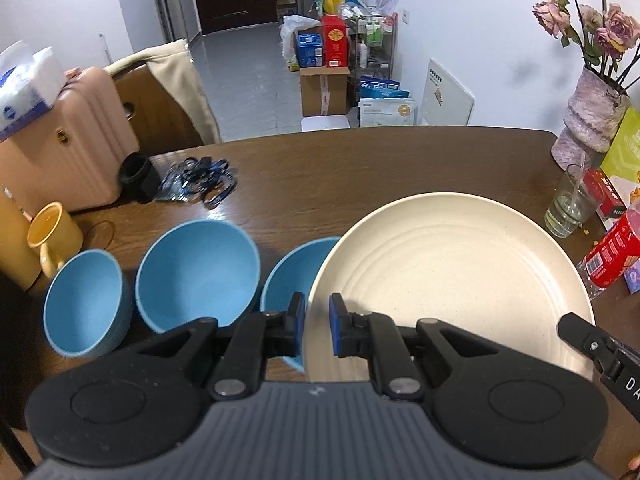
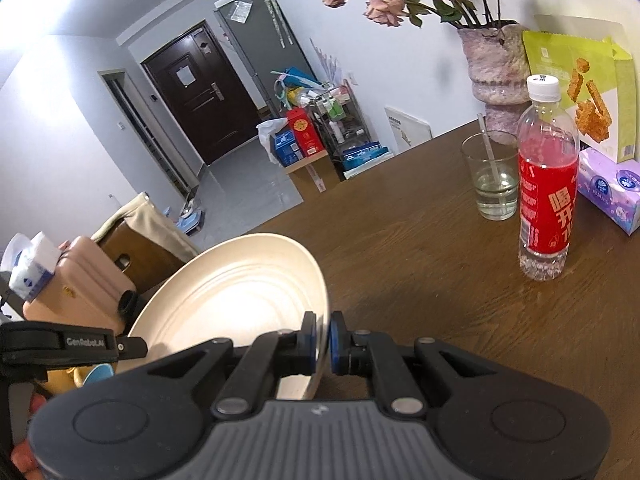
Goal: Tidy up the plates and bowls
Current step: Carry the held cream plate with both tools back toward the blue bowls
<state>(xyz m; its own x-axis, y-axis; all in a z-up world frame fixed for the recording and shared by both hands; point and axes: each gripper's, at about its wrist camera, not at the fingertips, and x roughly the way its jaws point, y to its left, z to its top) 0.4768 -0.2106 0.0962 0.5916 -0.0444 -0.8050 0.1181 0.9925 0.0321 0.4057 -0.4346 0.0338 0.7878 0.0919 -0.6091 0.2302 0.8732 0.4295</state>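
Observation:
A cream plate (image 1: 452,276) hangs above the brown table (image 1: 360,168), held at two places on its rim. My left gripper (image 1: 317,322) is shut on its left rim. My right gripper (image 2: 321,342) is shut on its right rim, and the plate (image 2: 240,292) tilts up to the left in the right wrist view. The right gripper's tip (image 1: 580,334) shows at the plate's right edge. Three blue bowls stand in a row on the table: one at the left (image 1: 86,300), one in the middle (image 1: 198,272), and one (image 1: 296,272) partly under the plate.
A yellow mug (image 1: 54,236) stands left of the bowls, with a black cup (image 1: 138,176) and blue lanyards (image 1: 196,184) behind. At the right are a glass (image 2: 494,176), a red-labelled bottle (image 2: 546,196), a vase (image 2: 498,68), snack packs and a tissue pack (image 2: 612,190).

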